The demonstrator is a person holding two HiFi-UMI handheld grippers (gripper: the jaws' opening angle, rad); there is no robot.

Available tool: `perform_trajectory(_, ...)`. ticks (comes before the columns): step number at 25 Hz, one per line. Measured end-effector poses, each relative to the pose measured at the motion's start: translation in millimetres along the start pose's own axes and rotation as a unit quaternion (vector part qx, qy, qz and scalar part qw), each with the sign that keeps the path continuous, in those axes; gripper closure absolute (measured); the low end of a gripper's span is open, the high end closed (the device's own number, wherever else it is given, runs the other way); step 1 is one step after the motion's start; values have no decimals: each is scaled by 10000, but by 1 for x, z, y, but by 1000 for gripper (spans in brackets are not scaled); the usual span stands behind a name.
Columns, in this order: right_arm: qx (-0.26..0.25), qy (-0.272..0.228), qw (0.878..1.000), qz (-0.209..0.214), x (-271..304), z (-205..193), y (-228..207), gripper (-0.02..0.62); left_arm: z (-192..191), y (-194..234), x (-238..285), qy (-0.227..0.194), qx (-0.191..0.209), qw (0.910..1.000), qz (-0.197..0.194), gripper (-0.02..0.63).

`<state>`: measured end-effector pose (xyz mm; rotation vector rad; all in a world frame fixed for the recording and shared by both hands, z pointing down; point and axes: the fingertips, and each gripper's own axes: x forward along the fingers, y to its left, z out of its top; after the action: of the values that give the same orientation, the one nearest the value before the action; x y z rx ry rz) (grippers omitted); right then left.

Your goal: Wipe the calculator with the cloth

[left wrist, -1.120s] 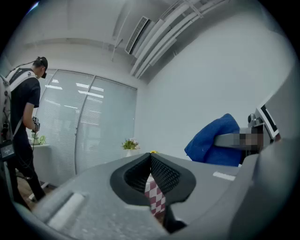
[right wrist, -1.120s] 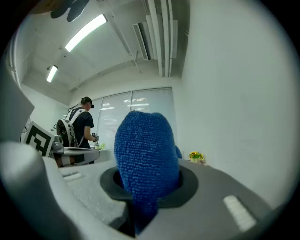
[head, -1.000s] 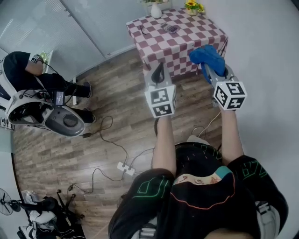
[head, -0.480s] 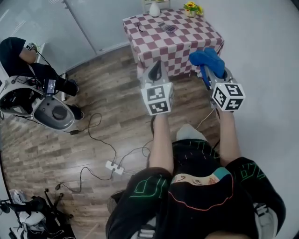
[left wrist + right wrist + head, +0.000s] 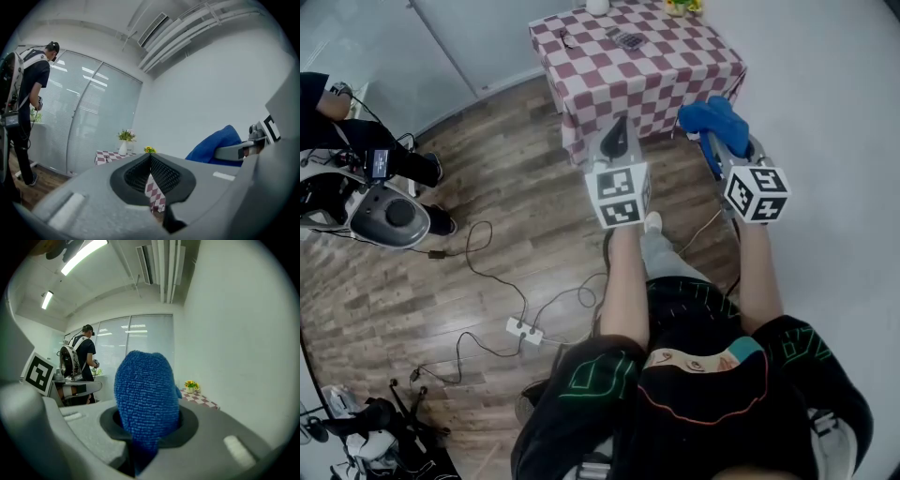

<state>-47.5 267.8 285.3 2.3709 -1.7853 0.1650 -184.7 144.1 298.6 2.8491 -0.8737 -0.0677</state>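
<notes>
Two hand-held grippers over wood floor (image 5: 516, 178) near checkered table (image 5: 675, 70): left (image 5: 619, 141) closed empty, right (image 5: 719, 145) clamping cloth (image 5: 709, 115).

This looks like an office or lab room, with glass partition walls (image 5: 93, 122) fitted with blinds, strip lights (image 5: 84, 253) and exposed ceiling pipes (image 5: 197, 30). A power strip (image 5: 524, 330) and cables trail over the wood-look floor (image 5: 487, 197), and another person (image 5: 79, 364) wears a backpack of equipment.

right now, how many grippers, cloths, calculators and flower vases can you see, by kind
grippers: 2, left gripper and right gripper
blue cloth: 1
calculator: 1
flower vases: 2, white vase and yellow flowers
total: 6
</notes>
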Motion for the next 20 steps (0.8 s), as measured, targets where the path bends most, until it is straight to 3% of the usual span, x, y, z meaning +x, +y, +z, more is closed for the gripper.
perform_trajectory(7,112,247,9992,301,51,-19,-5,495,-19,16,35,196,-59,9996,181,597)
perform_trajectory(12,343,317,9980,433,101,-19,-29,495,-45,35,69,563,-168,9974,420,597)
perform_trajectory(20,491,437,9963,558,181,-33,-76,495,-83,38,151,944,-166,9942,490,597)
